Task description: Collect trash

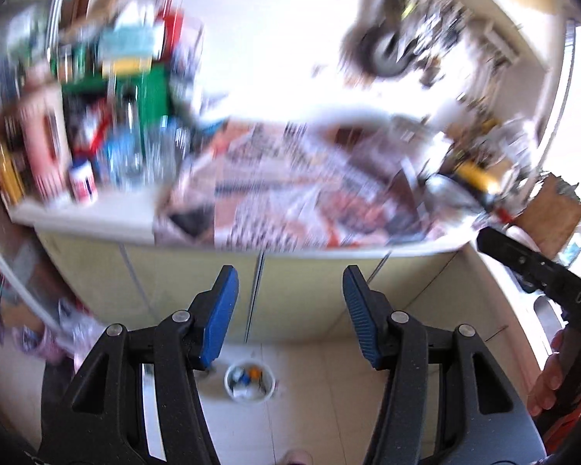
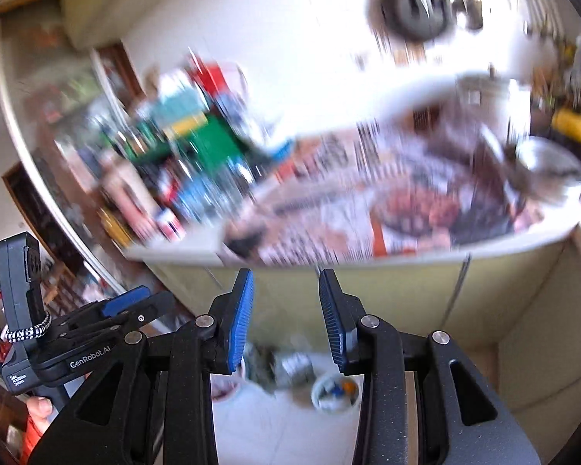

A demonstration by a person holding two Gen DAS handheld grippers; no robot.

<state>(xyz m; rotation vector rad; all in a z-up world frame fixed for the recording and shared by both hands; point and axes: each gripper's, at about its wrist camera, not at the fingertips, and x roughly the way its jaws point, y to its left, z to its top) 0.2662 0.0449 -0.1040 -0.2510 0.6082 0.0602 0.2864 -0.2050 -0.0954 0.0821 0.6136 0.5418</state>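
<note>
Trash here looks mostly like loose newspaper (image 1: 290, 186) on the counter (image 1: 97, 219): light, soft, crumply, best pinched at an edge. Left gripper (image 1: 290, 294) and right gripper (image 2: 286, 302) both spread, empty.

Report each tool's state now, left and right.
Left tool: open, nothing between its pads.
Right tool: open, nothing between its pads.

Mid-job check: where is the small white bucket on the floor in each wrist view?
Left wrist: white bucket at bottom centre, on the floor between the left gripper's fingers.
Right wrist: white bucket at bottom centre, partly behind the right gripper's right-hand finger.
Shared landmark: the newspaper-covered counter above it.
</note>
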